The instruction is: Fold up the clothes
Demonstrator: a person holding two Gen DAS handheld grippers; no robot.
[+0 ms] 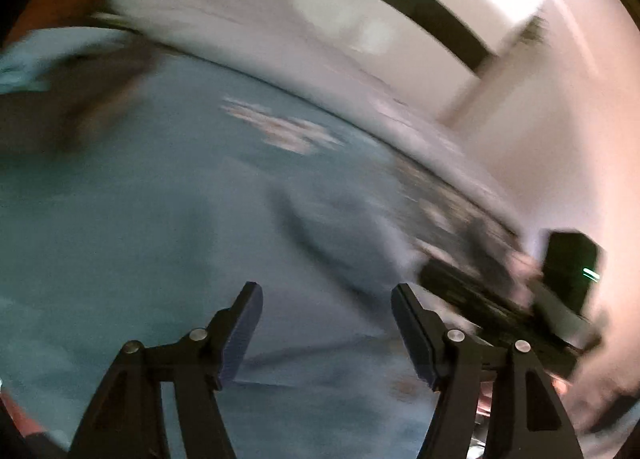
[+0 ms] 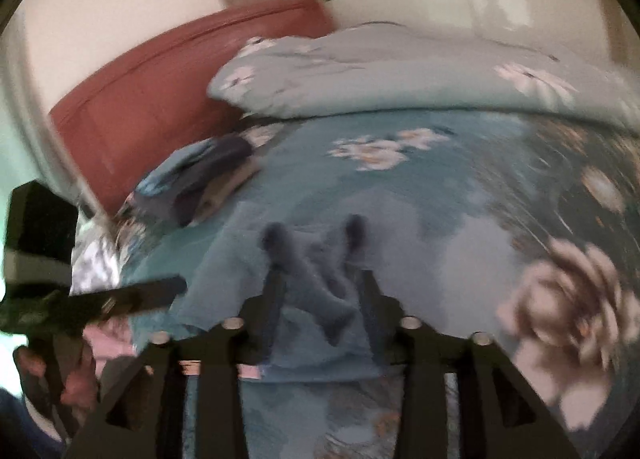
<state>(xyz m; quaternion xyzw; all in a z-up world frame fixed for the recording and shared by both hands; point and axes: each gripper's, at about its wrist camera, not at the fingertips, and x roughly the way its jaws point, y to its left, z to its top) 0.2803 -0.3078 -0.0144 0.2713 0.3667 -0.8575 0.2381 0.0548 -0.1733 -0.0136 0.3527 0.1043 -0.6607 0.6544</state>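
A light blue garment [image 2: 224,279] lies rumpled on a floral bedsheet [image 2: 500,163]. My right gripper [image 2: 314,233] stands over it with a raised fold of the cloth bunched between its fingers. The fingers stand apart and the fold sits loose between them; blur hides the pads. In the left wrist view my left gripper [image 1: 326,291] is open with nothing between its fingers, hovering over the blue cloth [image 1: 160,219]. A dark crease [image 1: 340,227] runs just beyond its tips. The right gripper's black body [image 1: 500,299] shows blurred at the right.
A folded floral quilt [image 2: 400,75] lies across the far side of the bed against a red headboard [image 2: 160,79]. A small pile of other clothes [image 2: 208,179] sits at the far left. A hand [image 2: 76,379] holds the left tool at the left edge.
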